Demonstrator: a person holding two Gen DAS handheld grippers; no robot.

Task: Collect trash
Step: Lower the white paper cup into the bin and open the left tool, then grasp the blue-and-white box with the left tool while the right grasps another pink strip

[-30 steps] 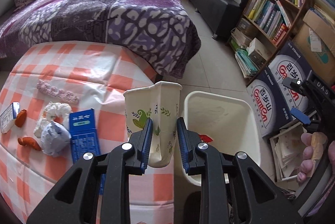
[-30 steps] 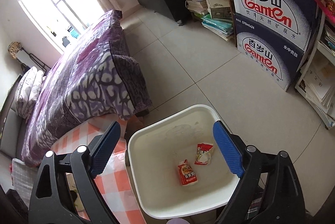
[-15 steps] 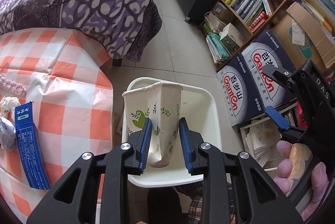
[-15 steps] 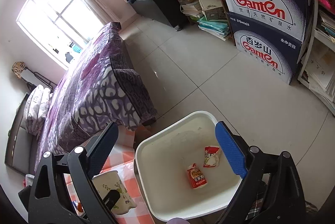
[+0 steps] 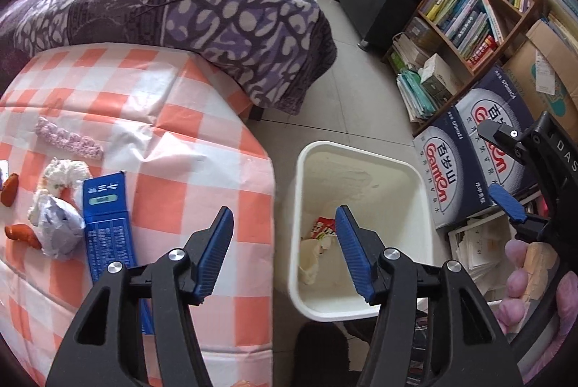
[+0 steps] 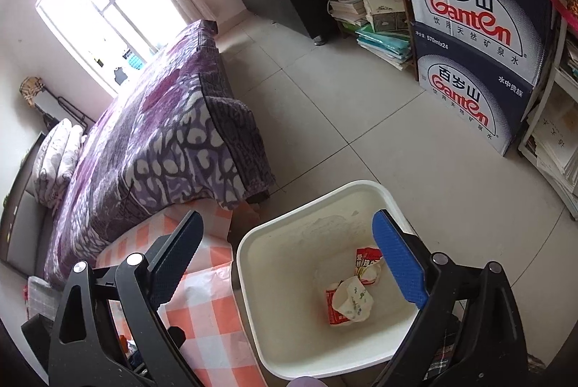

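Observation:
The white trash bin [image 5: 361, 159] stands on the floor beside the checkered table [image 5: 202, 170]. A crumpled paper cup [image 6: 352, 300] lies inside the bin on red snack wrappers [image 6: 366, 258]; the cup also shows in the left wrist view [image 5: 310, 262]. My left gripper [image 5: 283, 251] is open and empty, hovering over the table edge and the bin. My right gripper [image 6: 287, 271] is open and empty above the bin [image 6: 289, 242]. On the table lie a blue box [image 5: 106, 224], a crumpled foil wrapper [image 5: 57, 228], white tissue [image 5: 63, 172] and orange scraps [image 5: 21, 233].
A bed with a purple cover [image 5: 162, 0] stands behind the table. Blue Ganten water boxes [image 6: 477, 36] and a bookshelf [image 5: 480, 11] with stacked books stand to the right of the bin. A pink crocheted strip [image 5: 68, 139] lies on the table.
My left gripper opened and let go of the paper cup, which dropped into the bin. The left gripper then swung back toward the table. The right gripper stayed open over the bin.

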